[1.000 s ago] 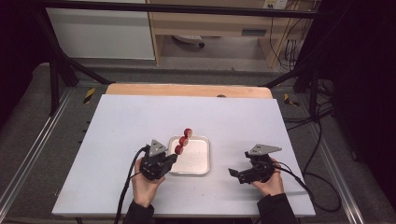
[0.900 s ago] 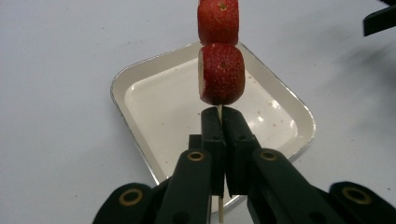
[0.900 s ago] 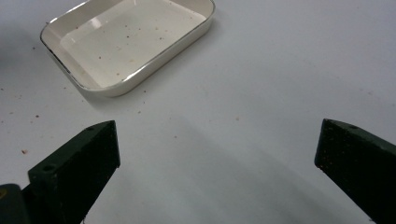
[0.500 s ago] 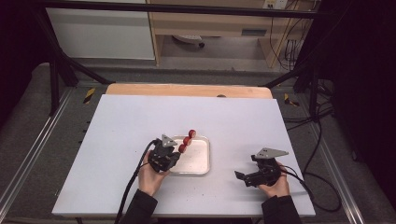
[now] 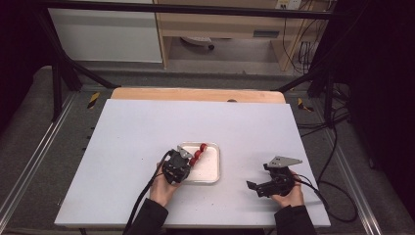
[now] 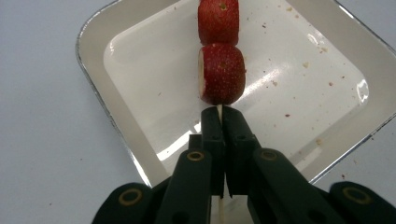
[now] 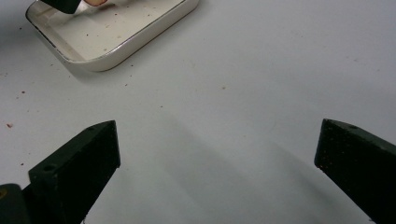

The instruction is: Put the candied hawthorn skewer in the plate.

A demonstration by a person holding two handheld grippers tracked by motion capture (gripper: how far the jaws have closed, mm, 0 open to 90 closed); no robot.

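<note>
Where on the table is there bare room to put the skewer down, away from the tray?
Bare table lies left of the white tray and beyond it up to the wooden edge, and also between the tray and the open right tongs. It is crowded only at the tray, where the left tongs hold the strawberry skewer.

Bright table, dark surroundings, glare on tray (image 6: 364, 88)

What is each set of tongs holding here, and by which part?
The left tongs are shut on the skewer of red fruit pieces, gripping the bare wooden stick just below the lowest piece, over the white tray. The right tongs are open, holding nothing.
</note>
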